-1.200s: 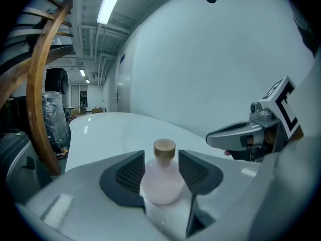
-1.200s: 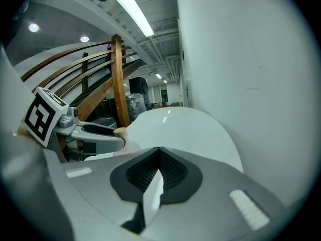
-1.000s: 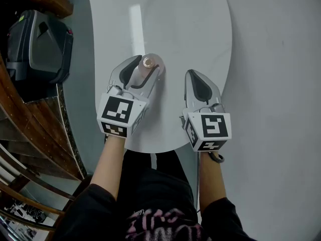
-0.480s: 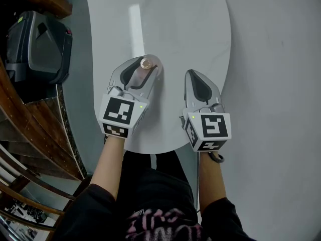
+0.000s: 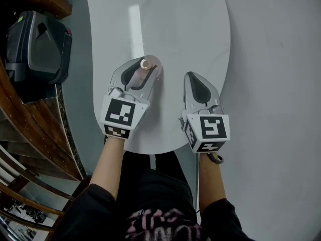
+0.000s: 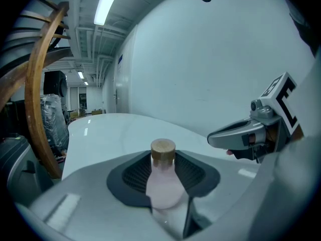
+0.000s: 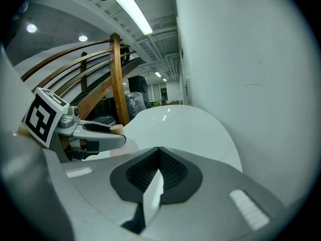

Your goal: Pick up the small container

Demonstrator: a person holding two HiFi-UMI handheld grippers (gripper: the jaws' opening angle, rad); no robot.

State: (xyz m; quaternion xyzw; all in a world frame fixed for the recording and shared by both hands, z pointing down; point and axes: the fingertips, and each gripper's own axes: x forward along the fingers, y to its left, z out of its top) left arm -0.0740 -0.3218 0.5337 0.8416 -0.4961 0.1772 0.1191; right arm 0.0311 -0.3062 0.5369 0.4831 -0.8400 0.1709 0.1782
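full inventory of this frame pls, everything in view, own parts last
small container: 1, pale pink with a tan stopper, between the left gripper's jaws, over the table
table: 1, white, oval, under both grippers
case: 1, black and grey, left of the table
wooden rails: several, brown, curved, far left
left gripper: 1, grey, shut on the small container
right gripper: 1, grey, shut, empty
forearms: 2, dark sleeves, bottom

Small container between the jaws of the left gripper, over the near left part of the table. Right gripper beside it to the right, apart. Case left of the table; wooden rails nearer, below it.
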